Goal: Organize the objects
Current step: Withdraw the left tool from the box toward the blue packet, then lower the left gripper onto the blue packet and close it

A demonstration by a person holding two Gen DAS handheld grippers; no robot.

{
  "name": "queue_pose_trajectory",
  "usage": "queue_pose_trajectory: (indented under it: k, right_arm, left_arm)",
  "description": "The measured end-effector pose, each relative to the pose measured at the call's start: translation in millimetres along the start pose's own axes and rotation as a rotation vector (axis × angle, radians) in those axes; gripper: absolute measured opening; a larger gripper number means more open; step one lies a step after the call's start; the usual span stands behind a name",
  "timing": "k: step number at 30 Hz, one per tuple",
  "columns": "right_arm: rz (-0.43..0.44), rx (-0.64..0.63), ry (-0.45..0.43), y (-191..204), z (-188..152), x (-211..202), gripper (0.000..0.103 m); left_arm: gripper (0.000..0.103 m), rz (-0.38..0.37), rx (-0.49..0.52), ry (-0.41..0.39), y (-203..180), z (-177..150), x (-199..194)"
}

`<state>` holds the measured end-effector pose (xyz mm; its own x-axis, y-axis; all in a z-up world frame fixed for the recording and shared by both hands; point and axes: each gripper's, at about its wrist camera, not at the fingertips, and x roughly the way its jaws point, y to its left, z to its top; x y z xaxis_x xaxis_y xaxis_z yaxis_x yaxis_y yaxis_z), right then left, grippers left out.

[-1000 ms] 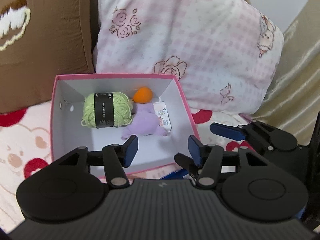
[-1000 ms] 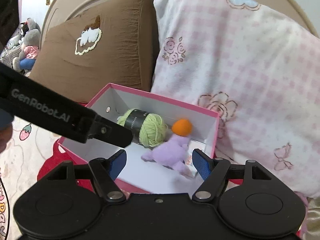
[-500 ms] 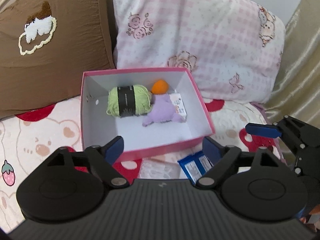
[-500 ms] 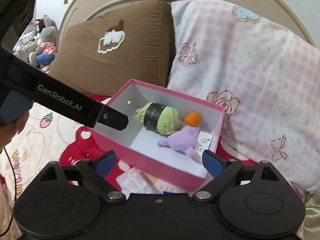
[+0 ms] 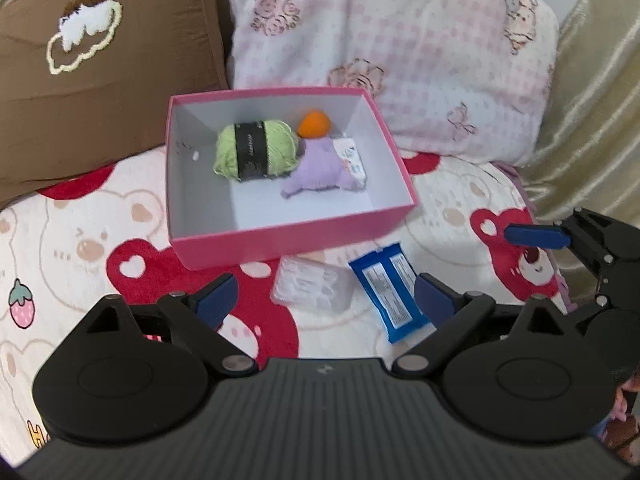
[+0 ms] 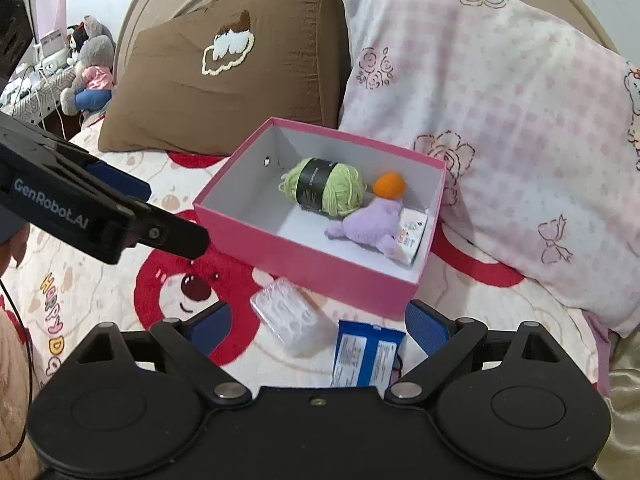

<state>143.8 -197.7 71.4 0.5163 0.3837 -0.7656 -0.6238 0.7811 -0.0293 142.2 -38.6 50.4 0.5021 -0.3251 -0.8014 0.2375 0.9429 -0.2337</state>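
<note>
Lying beside the rigid pink box (image 5: 280,236), a glossy blue packet (image 5: 390,290).

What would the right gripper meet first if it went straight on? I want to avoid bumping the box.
Likely the blue packet lying between the open right gripper fingers, beside the clear packet; the pink box lies just beyond. Depth is uncertain.

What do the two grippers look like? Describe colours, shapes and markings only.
Both are matte black plastic. The left gripper has a ribbed body, two round discs, angled link arms with silver pivot pins, and dark blue pads on its jaws. The right gripper matches, though its body looks smooth. Seen side-on from the right wrist camera, the left one carries white "GenRobot.AI" lettering.
</note>
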Motion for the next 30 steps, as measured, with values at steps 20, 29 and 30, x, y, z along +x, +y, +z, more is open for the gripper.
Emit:
queue_pose_trajectory:
  k: [20,29,30]
  right_arm:
    - [0.027,0.054,0.073,-8,-35,8,0.096]
    - [0.006,0.106,0.105,-34,-54,30,0.096]
    - [0.010,0.118,0.109,-38,-58,33,0.096]
  left_arm:
    - [0.099,-0.026,0.011,0.100,0,-37,29]
    - [0.098,-0.095,-0.098,0.139,2,-57,70]
    - [0.098,-0.104,-0.115,0.149,3,-59,75]
